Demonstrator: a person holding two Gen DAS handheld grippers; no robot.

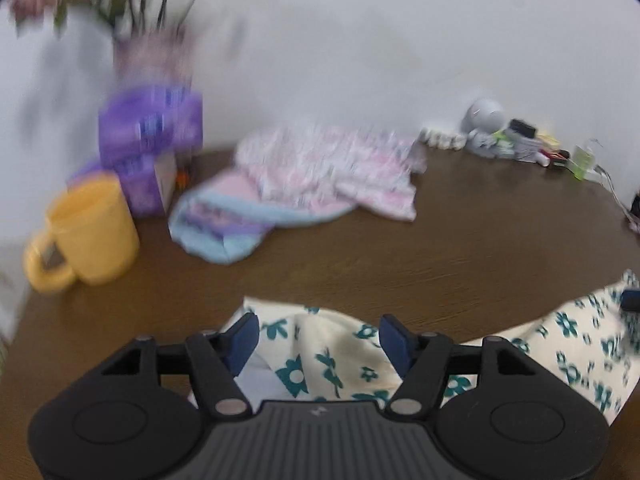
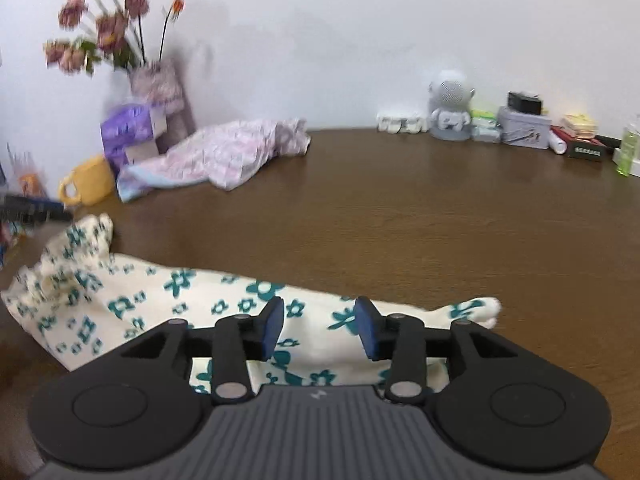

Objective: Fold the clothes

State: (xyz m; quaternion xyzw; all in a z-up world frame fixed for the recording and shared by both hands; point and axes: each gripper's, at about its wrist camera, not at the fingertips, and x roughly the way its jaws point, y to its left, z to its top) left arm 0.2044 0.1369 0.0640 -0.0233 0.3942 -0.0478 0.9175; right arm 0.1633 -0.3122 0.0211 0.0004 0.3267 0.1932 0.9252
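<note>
With both the left gripper (image 1: pixel 318 338) and right gripper (image 2: pixel 320 326) standing apart over the floral garment (image 2: pixel 192 304) along the table's (image 2: pixel 440 220) near edge, its loose fold could spring open.

Brown wooden table (image 2: pixel 440 208) against plain white wall (image 2: pixel 360 40)

I see bare worktop (image 2: pixel 400 208) ahead, wide enough to pass. The left is blocked by the yellow mug (image 2: pixel 90 182), purple boxes (image 2: pixel 128 128) and pink clothes (image 2: pixel 224 152); clutter (image 2: pixel 524 128) lines the far right edge along the wall.
</note>
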